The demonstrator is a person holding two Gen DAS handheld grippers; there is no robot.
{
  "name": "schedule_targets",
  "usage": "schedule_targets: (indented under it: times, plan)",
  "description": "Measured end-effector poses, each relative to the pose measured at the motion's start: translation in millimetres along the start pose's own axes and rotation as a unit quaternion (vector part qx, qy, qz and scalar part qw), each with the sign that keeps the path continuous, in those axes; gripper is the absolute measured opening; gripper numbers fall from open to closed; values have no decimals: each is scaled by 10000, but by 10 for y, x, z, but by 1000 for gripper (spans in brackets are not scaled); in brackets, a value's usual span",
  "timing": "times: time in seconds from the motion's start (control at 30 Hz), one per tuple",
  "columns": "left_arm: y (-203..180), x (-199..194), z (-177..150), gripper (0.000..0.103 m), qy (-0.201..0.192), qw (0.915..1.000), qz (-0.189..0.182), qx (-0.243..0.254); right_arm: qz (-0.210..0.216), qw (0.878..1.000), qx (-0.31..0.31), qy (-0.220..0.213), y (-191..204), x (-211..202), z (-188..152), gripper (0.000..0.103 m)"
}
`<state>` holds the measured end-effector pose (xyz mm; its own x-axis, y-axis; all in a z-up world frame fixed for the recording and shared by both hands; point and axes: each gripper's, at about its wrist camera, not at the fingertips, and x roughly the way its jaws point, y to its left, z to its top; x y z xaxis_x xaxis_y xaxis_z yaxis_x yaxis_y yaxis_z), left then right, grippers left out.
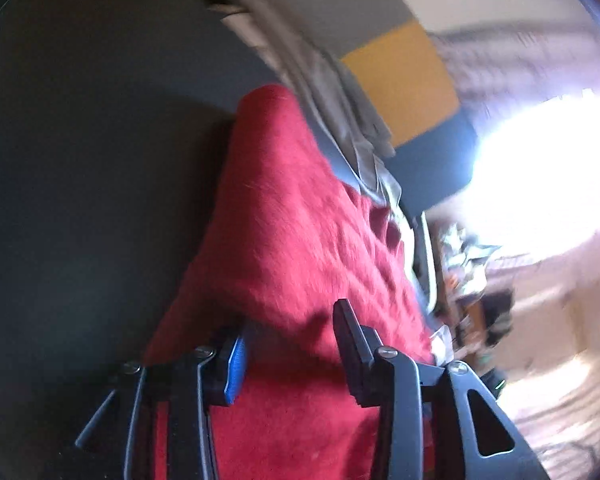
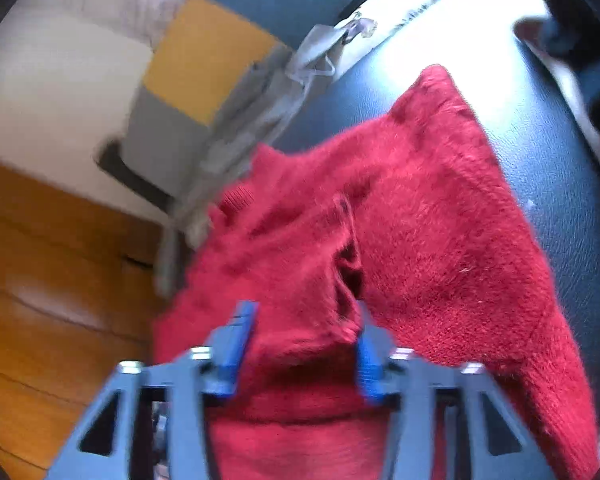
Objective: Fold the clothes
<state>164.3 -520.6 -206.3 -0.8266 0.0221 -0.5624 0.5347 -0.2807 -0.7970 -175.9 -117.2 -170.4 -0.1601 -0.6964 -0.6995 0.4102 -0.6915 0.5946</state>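
The red sweater (image 2: 440,216) lies on a dark, leathery surface (image 2: 548,128), rumpled and partly doubled over itself, with one pointed corner reaching away from both cameras. In the right wrist view a ribbed edge and a deep crease run down its middle toward the camera; in the left wrist view the sweater (image 1: 284,216) rises as one long wedge, its long axis running straight ahead from the claw. A grey garment (image 2: 244,120) lies beside it, touching its far edge, near the rim of the surface where a wooden floor (image 2: 48,264) shows beyond.

The right claw (image 2: 300,344) is spread, its blue pads either side of the crease, with red knit filling the gap between them. The left claw (image 1: 288,356) is also spread, with knit running between and beneath its fingers. Whether either pad presses the fabric cannot be told; both views are blurred.

Both claws sit at the near edge of the sweater, so neither is clearly nearer. Any fold would probably carry this near edge forward, along the long axis toward the far corner.
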Motion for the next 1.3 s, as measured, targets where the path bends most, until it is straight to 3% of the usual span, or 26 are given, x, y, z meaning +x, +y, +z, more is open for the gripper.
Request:
schedule_targets:
  times: [0.03, 0.1, 0.23, 0.33, 0.37, 0.53, 0.57, 0.63, 0.7, 0.77, 0.83, 0.93, 1.07, 1.1, 1.17, 1.23, 1.3]
  plan:
    - [-35, -24, 31, 14, -67, 9999, -94, 23, -272, 9992, -276, 63, 79, 37, -10, 16]
    - [-139, -100, 54, 9, -160, 9993, -227, 233, -637, 9963, -585, -24, 146, -13, -9, 10]
    - [-344, -228, 62, 12, -239, 9961, -420, 735, -1327, 9841, -1153, -238, 263, -138, -4, 10]
    - [-279, -142, -75, 26, 37, 9963, -175, 843, -1837, 9695, -1573, -397, 350, -232, 0, 10]
    - [-215, -148, -118, 26, 41, 9968, -52, 799, -2005, 9636, -1711, -450, 380, -263, 2, 10]
    - [161, -366, -197, 26, -235, 9977, 513, 379, -1549, 9810, -1124, -309, -11, -221, -50, 14]
    - [161, -433, -190, 26, -328, 9971, 555, 401, -1523, 9820, -1060, -356, -35, -240, -58, 17]
    - [130, -552, -173, 26, -519, 9954, 632, 495, -1588, 9807, -986, -571, -37, -334, -65, 32]
    - [-10, -619, -150, 27, -708, 9923, 674, 762, -1768, 9751, -968, -930, 8, -503, -64, 34]
    - [-228, -563, -139, 27, -745, 9870, 755, 1206, -1821, 9714, -1062, -1089, 83, -573, -93, 38]
    - [-446, -458, -138, 28, -728, 9798, 845, 1658, -1694, 9719, -1320, -961, 201, -502, -165, 57]
    - [-706, -126, -203, 29, -558, 9635, 1117, 2368, -1501, 9708, -1705, -768, 378, -395, -273, 70]
    - [-660, 254, -425, 29, -107, 9366, 1709, 3058, -1239, 9660, -2211, -508, 615, -252, -417, 72]
    - [-628, 291, -483, 29, -85, 9329, 1738, 3152, -1355, 9637, -2266, -392, 595, -166, -515, 73]
    - [-531, 236, -574, 29, -189, 9381, 1525, 3103, -1573, 9592, -2335, -248, 466, -50, -703, 75]
    - [-388, 118, -583, 29, -146, 9528, 1271, 2752, -1757, 9445, -2765, -259, 466, -63, -929, 86]
    - [-274, -2, -610, 28, -197, 9598, 1145, 2555, -1673, 9484, -2686, -183, 405, -135, -1000, 92]
